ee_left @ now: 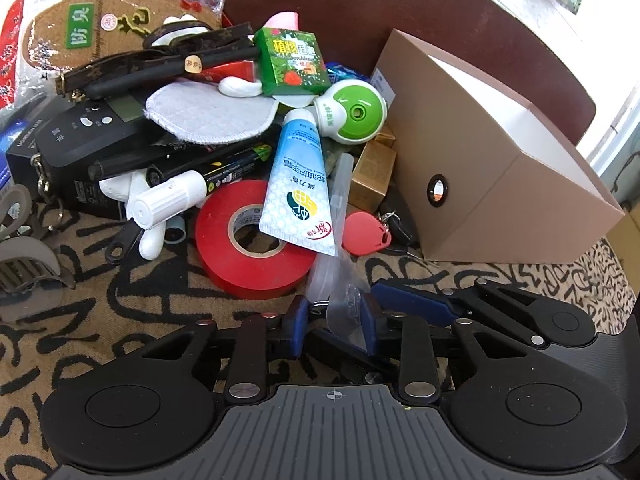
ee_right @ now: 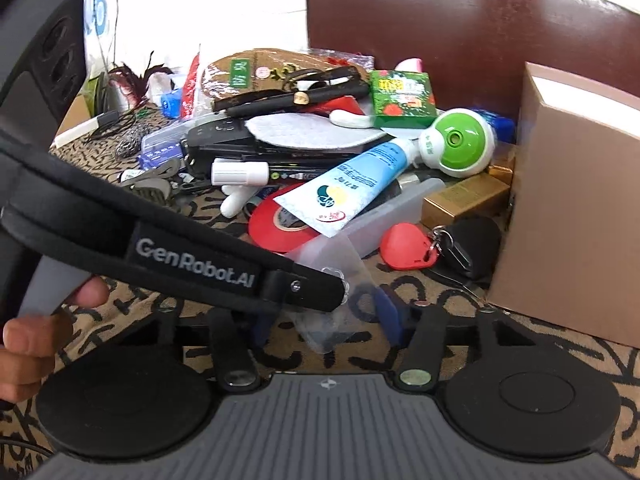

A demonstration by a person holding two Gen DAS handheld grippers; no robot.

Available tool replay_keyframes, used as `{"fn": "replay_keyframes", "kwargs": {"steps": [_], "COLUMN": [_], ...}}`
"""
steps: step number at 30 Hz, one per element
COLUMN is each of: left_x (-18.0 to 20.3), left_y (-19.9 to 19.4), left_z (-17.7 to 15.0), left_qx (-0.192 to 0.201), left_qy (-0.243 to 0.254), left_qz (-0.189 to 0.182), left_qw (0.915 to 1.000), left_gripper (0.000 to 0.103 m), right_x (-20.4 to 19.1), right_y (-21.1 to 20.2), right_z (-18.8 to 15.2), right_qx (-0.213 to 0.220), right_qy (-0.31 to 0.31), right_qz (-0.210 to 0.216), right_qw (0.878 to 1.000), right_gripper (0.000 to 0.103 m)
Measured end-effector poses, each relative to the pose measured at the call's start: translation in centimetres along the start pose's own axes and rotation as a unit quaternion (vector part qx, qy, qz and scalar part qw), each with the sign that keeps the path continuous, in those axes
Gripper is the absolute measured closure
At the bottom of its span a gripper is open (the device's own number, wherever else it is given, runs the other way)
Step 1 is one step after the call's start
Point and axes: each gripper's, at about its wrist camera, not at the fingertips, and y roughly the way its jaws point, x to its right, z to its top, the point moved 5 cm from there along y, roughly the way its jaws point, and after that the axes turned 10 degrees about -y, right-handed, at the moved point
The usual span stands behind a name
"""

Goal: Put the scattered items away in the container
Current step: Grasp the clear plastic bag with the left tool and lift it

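Clear plastic bag (ee_left: 340, 312) pinched in left hand-held gripper (ee_left: 334, 326), just off the pile. Right hand-held gripper (ee_right: 328, 320) spread beside it, empty. Next: carry to brown box (ee_left: 480, 152), release inside.

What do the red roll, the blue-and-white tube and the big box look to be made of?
Red roll: glossy vinyl tape, cardboard core. Blue-and-white tube: soft printed plastic, crimped flat end. Big box: matte tan paperboard, crisp folded edges, metal-looking eyelet.

Home, patterned rug (ee_left: 120, 340), household clutter, chair (ee_left: 360, 0)
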Motion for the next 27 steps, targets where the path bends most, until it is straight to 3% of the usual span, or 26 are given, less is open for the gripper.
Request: {"fn": "replay_keyframes", "kwargs": {"steps": [11,15,17,19,27], "left_x": [-0.3,-0.5,-0.3,0.2,1.6], "left_y": [-2.9,-2.8,-2.7,-2.7,-3.6], "left_z": [-2.4,-2.5,-2.4,-2.4,-3.1], "left_qx": [-0.01,-0.006,-0.006,-0.006,0.0], "left_qy": [0.022,0.019,0.018,0.028,0.044], "left_qz": [-0.009,0.004,0.0,0.0,0.011], "left_qw": [0.9997,0.9998,0.9998,0.9996,0.999], "left_gripper": [0.076,0.057,0.06,0.076,0.078], "right_x": [-3.1,-3.1,-3.1,-3.1,-3.5], "right_y": [-2.4,-2.5,-2.7,-3.1,-4.6], "right_z": [-1.0,-1.2,-1.1,-1.2,-1.4], "right_qx": [-0.001,-0.004,-0.004,-0.003,0.0], "right_qy": [-0.043,-0.032,-0.03,-0.029,-0.042], "right_qz": [0.038,0.029,0.019,0.011,-0.009], "right_qw": [0.998,0.999,0.999,1.0,0.999], "right_gripper": [0.048,0.049,0.057,0.066,0.072]}}
